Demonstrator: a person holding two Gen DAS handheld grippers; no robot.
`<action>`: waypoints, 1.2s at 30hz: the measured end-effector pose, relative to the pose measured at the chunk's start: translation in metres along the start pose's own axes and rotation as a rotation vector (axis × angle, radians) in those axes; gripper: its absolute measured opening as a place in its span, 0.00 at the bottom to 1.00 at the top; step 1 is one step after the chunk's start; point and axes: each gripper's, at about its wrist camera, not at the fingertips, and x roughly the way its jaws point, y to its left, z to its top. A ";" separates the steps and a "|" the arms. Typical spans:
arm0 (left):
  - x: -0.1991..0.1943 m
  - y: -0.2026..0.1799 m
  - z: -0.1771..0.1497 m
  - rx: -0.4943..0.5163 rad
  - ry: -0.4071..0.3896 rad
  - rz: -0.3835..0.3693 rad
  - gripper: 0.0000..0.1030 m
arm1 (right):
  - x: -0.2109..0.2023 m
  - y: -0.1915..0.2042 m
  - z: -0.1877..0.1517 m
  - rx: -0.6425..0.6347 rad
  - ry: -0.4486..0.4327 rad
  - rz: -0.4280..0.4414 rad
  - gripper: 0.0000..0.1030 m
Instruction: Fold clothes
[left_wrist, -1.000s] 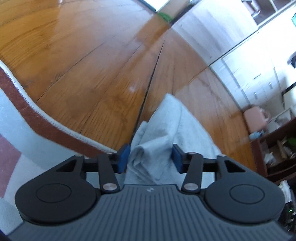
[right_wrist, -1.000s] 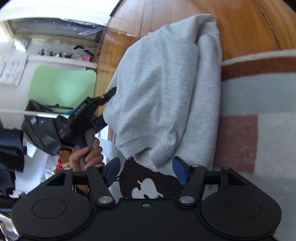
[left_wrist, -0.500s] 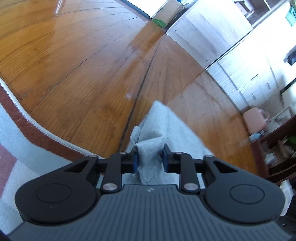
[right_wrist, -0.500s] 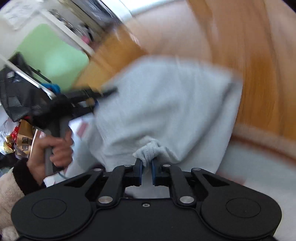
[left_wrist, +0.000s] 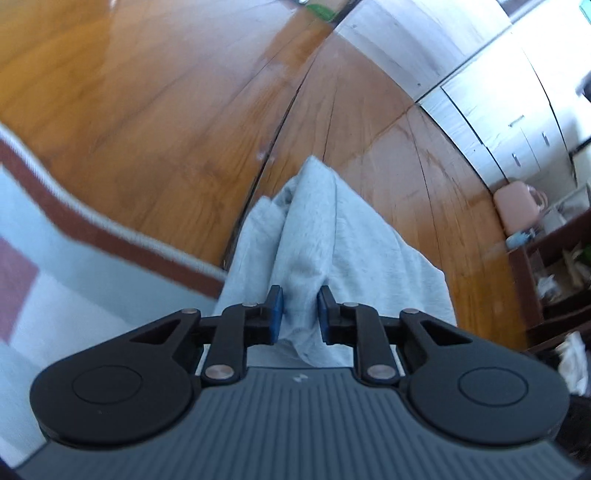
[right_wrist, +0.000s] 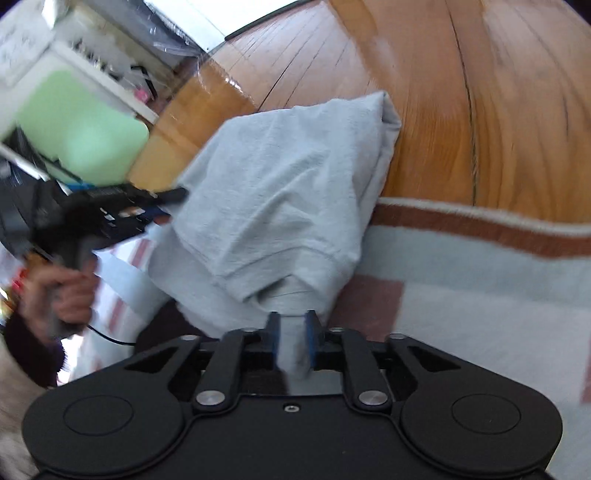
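Observation:
A light grey garment (left_wrist: 325, 229) lies partly on the wooden floor (left_wrist: 147, 110) and partly on a pale blue rug with a brown border (left_wrist: 55, 258). My left gripper (left_wrist: 299, 306) is shut on a bunched fold of it, which rises as a ridge ahead of the pads. In the right wrist view the same garment (right_wrist: 280, 184) hangs lifted, with a hemmed edge drooping. My right gripper (right_wrist: 293, 332) pinches a wad of that cloth; its jaws are opening with the cloth still between the pads. The left gripper (right_wrist: 173, 194) shows at the garment's far side, held by a hand (right_wrist: 62, 295).
The rug (right_wrist: 480, 295) spreads to the right in the right wrist view. White cabinets (left_wrist: 517, 122), a pink container (left_wrist: 517, 203) and a dark shelf (left_wrist: 554, 277) line the floor's far side. A green panel (right_wrist: 77, 129) and cluttered shelves stand behind the hand.
Both grippers went from open around the cloth to closed on it. The garment has been raised off the rug, and the right wrist view has rolled and pulled back.

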 end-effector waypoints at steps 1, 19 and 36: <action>-0.001 -0.003 0.001 0.021 -0.008 0.001 0.25 | 0.000 0.000 0.002 0.008 -0.004 -0.004 0.39; -0.017 -0.022 0.035 0.071 -0.073 -0.216 0.08 | -0.012 0.001 0.032 0.095 -0.125 0.191 0.03; -0.006 -0.027 0.016 0.235 -0.041 0.039 0.24 | 0.008 0.021 0.005 -0.201 -0.107 -0.256 0.23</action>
